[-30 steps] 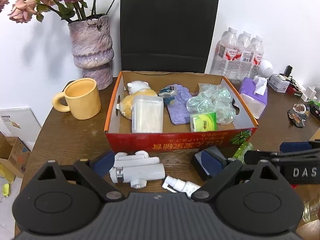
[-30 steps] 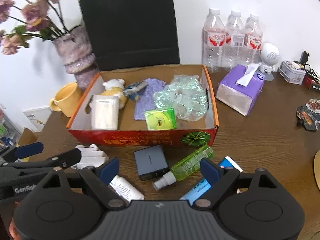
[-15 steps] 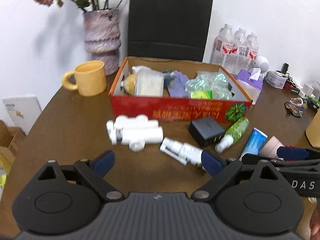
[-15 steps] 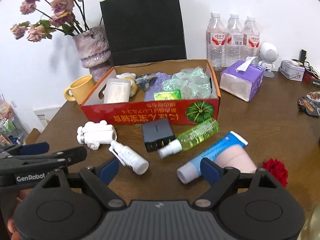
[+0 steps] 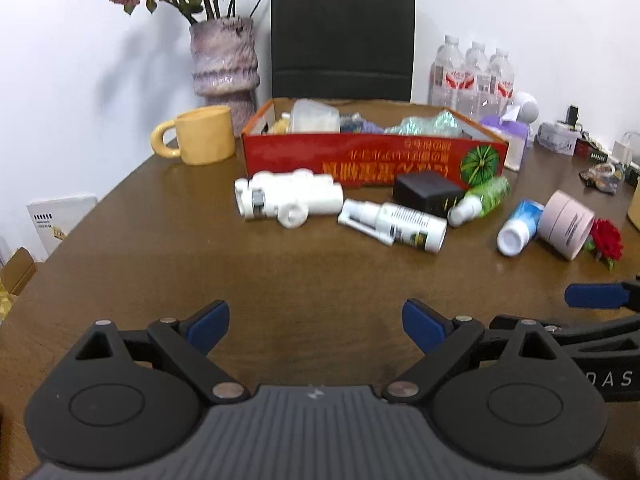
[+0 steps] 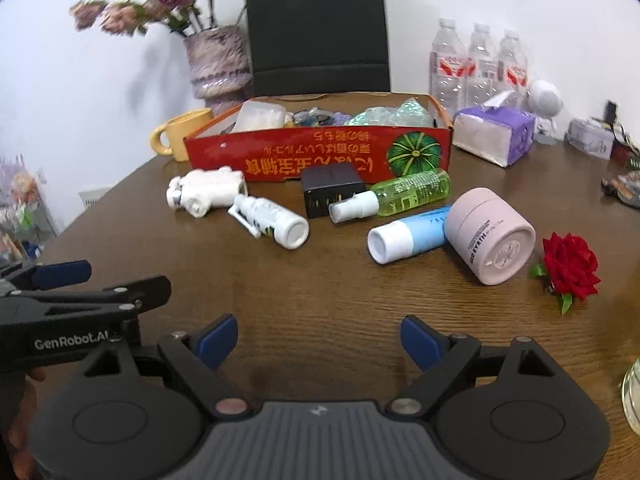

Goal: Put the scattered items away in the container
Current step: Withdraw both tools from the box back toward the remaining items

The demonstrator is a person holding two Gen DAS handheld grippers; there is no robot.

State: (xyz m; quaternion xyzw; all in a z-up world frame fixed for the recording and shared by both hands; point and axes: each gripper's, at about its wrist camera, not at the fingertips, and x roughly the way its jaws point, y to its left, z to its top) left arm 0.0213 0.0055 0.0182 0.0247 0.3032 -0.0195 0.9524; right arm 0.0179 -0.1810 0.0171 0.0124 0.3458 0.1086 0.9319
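Note:
A red cardboard box holding several items stands at the back of the brown table. In front of it lie a white plastic device, a white spray bottle, a black charger, a green spray bottle, a blue tube, a pink jar and a red rose. My left gripper and right gripper both stand open and empty, low over the near table, well short of the items.
A yellow mug, a purple vase of dried flowers, a black paper bag, water bottles and a purple tissue box ring the box. Small clutter lies at the far right. A glass sits at the right edge.
Both grippers have drawn back from the box and sunk toward the table. The scattered items, once right under the fingers, now lie ahead. Both stayed open.

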